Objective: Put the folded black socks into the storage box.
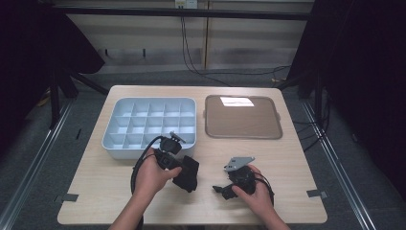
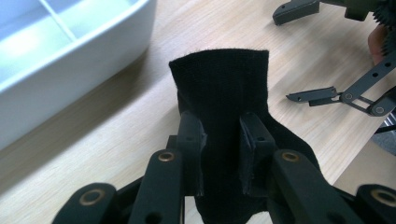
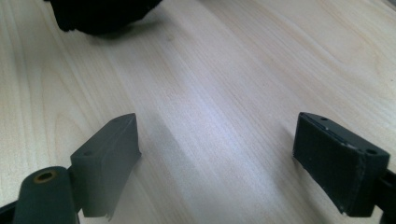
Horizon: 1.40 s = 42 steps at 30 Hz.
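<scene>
- The left gripper (image 1: 184,167), in the lower centre of the high view, is clamping a black sock (image 1: 187,173); in the left gripper view both pads are pressing the sock (image 2: 219,107) from either side, with the cuff standing up above them.
- The sock is hanging just above the wooden table (image 1: 287,158), near the front right corner of the grey divided tray (image 1: 149,125), which is sitting in the upper left of the tabletop.
- The right gripper (image 1: 225,188), in the lower right of the high view, is standing released: in the right gripper view its jaws are spread wide with bare table between them, and a dark edge of the sock (image 3: 100,16) is showing at the top left of that frame.
- A flat brown lid (image 1: 242,116) is lying to the right of the tray, well apart from both grippers.
- Judged step: the sock is now resting with the left gripper alone, ready for carrying to the tray.
- Judged next move: the left gripper needs lifting up and left over the tray wall, then lowering the sock into 1 compartment before letting go; the loose toe end could be catching on the rim.
</scene>
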{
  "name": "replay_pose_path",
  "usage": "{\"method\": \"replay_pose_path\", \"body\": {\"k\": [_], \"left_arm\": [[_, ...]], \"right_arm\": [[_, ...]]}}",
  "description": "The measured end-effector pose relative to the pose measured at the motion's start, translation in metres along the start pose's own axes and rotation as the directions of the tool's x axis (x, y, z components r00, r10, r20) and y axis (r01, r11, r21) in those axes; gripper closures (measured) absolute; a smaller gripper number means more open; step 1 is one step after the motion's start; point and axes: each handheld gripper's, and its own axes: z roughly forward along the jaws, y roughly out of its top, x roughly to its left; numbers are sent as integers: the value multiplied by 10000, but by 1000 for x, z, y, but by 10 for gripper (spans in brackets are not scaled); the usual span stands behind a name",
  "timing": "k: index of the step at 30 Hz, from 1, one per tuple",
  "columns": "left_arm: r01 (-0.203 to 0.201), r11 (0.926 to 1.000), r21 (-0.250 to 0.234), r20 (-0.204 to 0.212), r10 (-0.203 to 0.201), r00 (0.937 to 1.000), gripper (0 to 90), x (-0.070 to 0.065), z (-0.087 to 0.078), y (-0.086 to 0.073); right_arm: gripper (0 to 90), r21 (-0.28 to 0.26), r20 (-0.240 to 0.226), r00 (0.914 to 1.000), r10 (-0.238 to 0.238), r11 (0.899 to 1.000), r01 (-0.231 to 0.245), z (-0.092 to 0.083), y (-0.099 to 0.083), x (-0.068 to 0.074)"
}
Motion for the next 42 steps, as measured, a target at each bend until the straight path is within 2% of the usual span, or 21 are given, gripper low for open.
{"method": "replay_pose_path", "body": {"k": [6,16,25,42], "left_arm": [[-65,10000,74,-9,65,10000,732,3,-11,1],[43,10000,61,-171,-42,9998,731,9,-28,2],[52,10000,48,-266,-51,9996,731,16,-50,6],[524,9985,-180,-439,-532,9976,731,36,-87,7]], "right_arm": [[130,-473,-55,10000,-49,9989,46,1,-5,-1],[124,-473,39,10000,-47,9989,48,1,-6,0],[124,-472,45,10000,-52,9989,54,1,-6,0],[123,-471,67,10000,-44,9989,47,1,-6,0]]}}
